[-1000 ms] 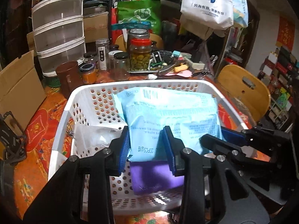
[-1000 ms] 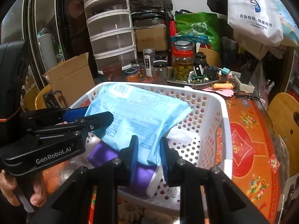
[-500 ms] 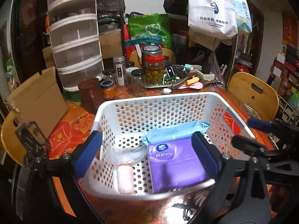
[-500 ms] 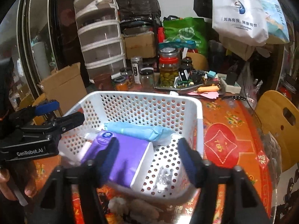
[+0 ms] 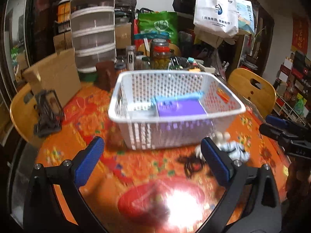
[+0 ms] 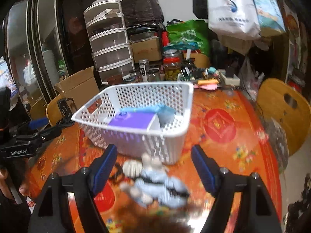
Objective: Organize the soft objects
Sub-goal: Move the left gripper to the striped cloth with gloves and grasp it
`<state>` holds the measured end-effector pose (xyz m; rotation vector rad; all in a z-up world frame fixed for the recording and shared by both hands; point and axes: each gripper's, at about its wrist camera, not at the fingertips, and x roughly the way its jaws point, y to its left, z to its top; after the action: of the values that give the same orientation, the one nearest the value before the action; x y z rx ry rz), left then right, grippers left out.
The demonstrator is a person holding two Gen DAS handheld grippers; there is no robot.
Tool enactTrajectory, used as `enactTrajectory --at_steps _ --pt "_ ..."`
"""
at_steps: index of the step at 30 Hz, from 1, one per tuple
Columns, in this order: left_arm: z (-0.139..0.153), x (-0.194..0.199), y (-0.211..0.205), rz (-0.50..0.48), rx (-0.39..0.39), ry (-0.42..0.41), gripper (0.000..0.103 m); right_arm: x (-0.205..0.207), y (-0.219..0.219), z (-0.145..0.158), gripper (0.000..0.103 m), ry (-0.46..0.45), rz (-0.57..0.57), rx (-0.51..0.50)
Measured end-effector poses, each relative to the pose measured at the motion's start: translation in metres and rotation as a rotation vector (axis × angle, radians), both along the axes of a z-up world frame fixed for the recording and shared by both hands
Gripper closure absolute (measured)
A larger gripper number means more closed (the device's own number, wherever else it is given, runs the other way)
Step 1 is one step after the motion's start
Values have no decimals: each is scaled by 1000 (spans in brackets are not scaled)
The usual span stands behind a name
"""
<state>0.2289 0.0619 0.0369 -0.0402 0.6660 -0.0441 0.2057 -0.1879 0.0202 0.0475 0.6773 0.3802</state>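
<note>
Both hand-held grippers, left (image 5: pixel 152 156) and right (image 6: pixel 153 165), have just spread and hold nothing. The doll (image 6: pixel 155 182) lies just before the basket (image 6: pixel 175 136); a hasty grab could shove it aside.

Item count, table and basket
One white basket (image 5: pixel 140 116) holding one purple pack (image 5: pixel 180 107) and one blue pack (image 5: pixel 178 97); one doll (image 6: pixel 155 184) at the basket's near wall; two wooden chairs (image 5: pixel 250 85)

Table (image 5: pixel 136 167): bare orange cloth in front of white basket (image 5: pixel 175 134); pale soft toy (image 6: pixel 155 182) against basket's near wall; jars (image 6: pixel 172 68), drawer stack (image 6: pixel 110 44) crowd far edge.
</note>
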Motion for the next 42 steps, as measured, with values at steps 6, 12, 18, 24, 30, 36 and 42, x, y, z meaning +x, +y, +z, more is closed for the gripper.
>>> enactTrajectory --at_steps 6,12,18,24,30,36,42 --pt "-40 -33 -5 -20 -20 57 4 -30 -10 -39 25 71 -25 20" --pt "-79 -28 -30 -69 -9 130 4 -35 -1 -59 25 97 1 16" --pt "-94 -14 -49 -104 -2 165 4 -25 -1 -57 25 97 -14 36" --pt "-105 -5 -52 -114 -15 192 4 -31 -2 -69 25 115 -14 35" --pt "-101 -8 -58 -146 -50 173 4 -37 -19 -80 37 138 -48 38" --pt "-90 -8 -79 -185 -67 144 10 -32 -35 -86 53 167 -70 32" --pt "-89 6 -103 -235 -92 161 29 -19 -27 -92 54 186 -16 -6"
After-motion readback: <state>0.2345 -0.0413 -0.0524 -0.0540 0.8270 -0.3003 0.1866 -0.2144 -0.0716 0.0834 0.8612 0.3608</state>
